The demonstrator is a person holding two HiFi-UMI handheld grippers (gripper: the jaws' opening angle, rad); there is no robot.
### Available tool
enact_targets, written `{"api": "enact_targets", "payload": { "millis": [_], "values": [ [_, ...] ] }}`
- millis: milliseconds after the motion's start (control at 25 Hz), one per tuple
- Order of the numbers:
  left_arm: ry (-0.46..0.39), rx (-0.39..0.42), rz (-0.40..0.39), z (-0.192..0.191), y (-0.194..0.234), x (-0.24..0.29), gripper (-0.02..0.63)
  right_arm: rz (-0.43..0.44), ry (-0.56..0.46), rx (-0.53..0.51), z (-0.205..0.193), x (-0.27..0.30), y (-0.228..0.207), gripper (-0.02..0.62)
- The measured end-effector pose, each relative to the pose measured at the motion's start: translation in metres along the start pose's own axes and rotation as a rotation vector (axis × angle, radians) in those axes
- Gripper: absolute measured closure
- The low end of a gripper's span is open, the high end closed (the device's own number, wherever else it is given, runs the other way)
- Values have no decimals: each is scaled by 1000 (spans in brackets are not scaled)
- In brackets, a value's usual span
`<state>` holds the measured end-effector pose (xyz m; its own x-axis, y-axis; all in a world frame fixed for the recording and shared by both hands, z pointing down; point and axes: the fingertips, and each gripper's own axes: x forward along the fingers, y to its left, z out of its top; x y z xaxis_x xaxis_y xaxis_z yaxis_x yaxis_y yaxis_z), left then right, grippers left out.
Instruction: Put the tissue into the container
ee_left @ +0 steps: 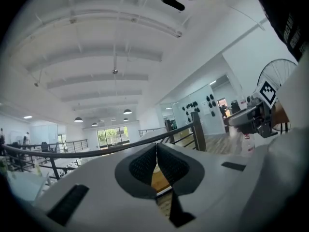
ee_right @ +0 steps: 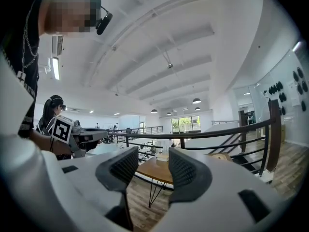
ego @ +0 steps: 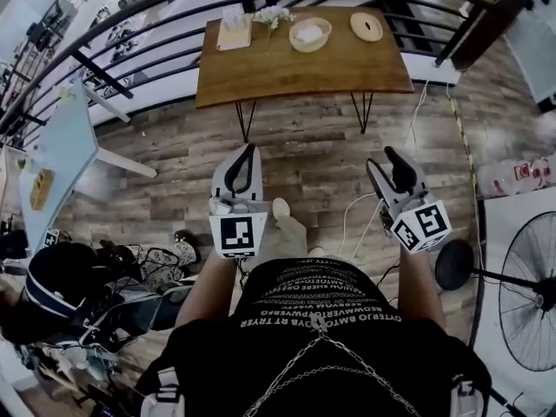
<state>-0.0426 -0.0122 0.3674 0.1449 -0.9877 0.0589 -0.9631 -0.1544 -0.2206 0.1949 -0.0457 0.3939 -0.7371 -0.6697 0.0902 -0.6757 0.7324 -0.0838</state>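
A wooden table point(ego: 304, 68) stands well ahead of me, by the railing. On it is a round pale bowl point(ego: 310, 45) with a white tissue point(ego: 309, 32) lying inside, a tissue box point(ego: 234, 31) at the left, and a flat round wooden lid point(ego: 366, 26) at the right. My left gripper point(ego: 248, 150) point(ee_left: 156, 146) is held over the floor, its jaws shut tip to tip on nothing. My right gripper point(ego: 391, 156) point(ee_right: 153, 161) is beside it, open and empty. Both are far short of the table.
A dark metal railing point(ego: 130, 16) curves behind the table. A light blue table point(ego: 61, 155) and bags on the floor point(ego: 104, 285) are at my left. A standing fan point(ego: 530, 276) and a pack of bottles point(ego: 521, 176) are at my right. Small flowers point(ego: 273, 16) stand by the tissue box.
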Motion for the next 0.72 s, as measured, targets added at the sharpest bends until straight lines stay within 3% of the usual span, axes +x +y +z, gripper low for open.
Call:
{"api": "enact_targets", "payload": {
  "millis": [120, 720],
  "values": [
    [-2, 23, -21, -4, 5, 23, 577, 4, 9, -1, 2, 20, -8, 396],
    [25, -25, -77, -22, 88, 141, 577, 5, 34, 15, 21, 157, -53, 396]
  ]
}}
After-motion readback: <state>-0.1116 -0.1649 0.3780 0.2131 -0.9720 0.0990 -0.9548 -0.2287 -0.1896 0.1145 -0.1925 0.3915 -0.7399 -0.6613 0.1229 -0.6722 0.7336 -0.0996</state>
